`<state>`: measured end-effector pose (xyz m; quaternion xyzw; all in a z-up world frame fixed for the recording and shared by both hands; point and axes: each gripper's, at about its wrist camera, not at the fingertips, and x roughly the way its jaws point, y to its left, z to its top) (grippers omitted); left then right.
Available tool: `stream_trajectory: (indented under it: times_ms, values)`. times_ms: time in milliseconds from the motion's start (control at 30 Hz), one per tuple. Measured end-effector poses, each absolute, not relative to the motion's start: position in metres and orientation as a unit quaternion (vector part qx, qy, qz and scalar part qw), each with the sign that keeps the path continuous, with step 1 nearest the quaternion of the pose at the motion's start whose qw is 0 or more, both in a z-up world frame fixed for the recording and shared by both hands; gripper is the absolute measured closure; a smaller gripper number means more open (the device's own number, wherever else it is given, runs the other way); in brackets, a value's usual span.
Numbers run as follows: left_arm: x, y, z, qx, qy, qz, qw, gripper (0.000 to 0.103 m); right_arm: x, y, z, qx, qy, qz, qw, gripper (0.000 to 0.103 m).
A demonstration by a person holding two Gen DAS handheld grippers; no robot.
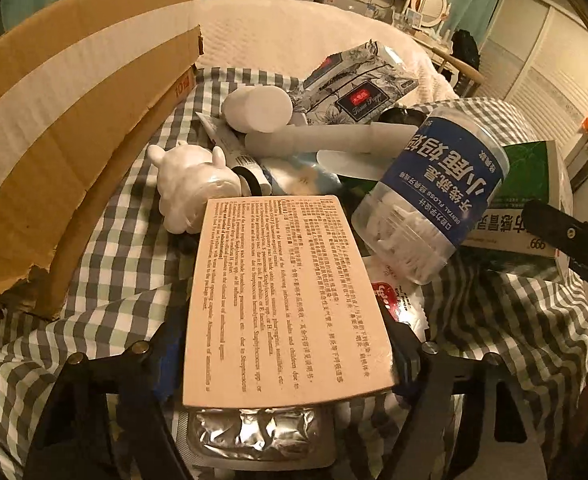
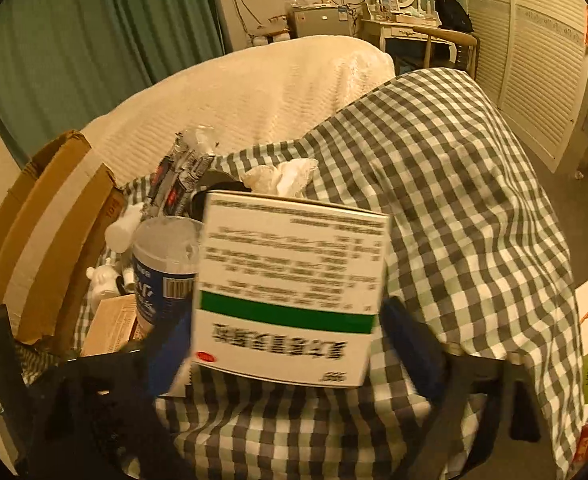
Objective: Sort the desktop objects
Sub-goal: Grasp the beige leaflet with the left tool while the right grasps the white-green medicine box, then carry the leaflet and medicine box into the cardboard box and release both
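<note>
Between the left gripper's (image 1: pixel 290 364) jaws sits a pink medicine box (image 1: pixel 286 300), clamped across its width with a foil blister pack (image 1: pixel 254 436) showing beneath. Right gripper (image 2: pixel 290 320) jaws likewise clamp a white-and-green medicine box (image 2: pixel 290 288), evidently lifted for sorting.

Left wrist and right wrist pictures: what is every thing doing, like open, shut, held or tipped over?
Left gripper, shut on pink box.
Pink box, held, near end open, blister pack sticking out.
Right gripper, shut on green box.
Green box, held, closed.
Floss jar, tilted.
Carton, open, flap torn.
White bottle, lying on its side.
Figurine, toppled over.
</note>
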<state>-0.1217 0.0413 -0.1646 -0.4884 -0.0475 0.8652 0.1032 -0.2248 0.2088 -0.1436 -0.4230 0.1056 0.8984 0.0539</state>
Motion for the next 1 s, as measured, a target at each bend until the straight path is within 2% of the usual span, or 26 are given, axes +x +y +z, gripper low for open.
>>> stream_trajectory:
  times_ms: [600,1000]
  values:
    - [-0.088,0.016,-0.14,-0.462,-0.057,0.88,0.097,0.025,-0.175,0.199,-0.118,-0.391,0.1,0.914,0.046,0.025]
    - [-0.054,-0.005,-0.087,-0.408,-0.084,0.905,0.086,0.025,-0.132,0.176,-0.069,-0.345,0.093,0.934,0.011,0.026]
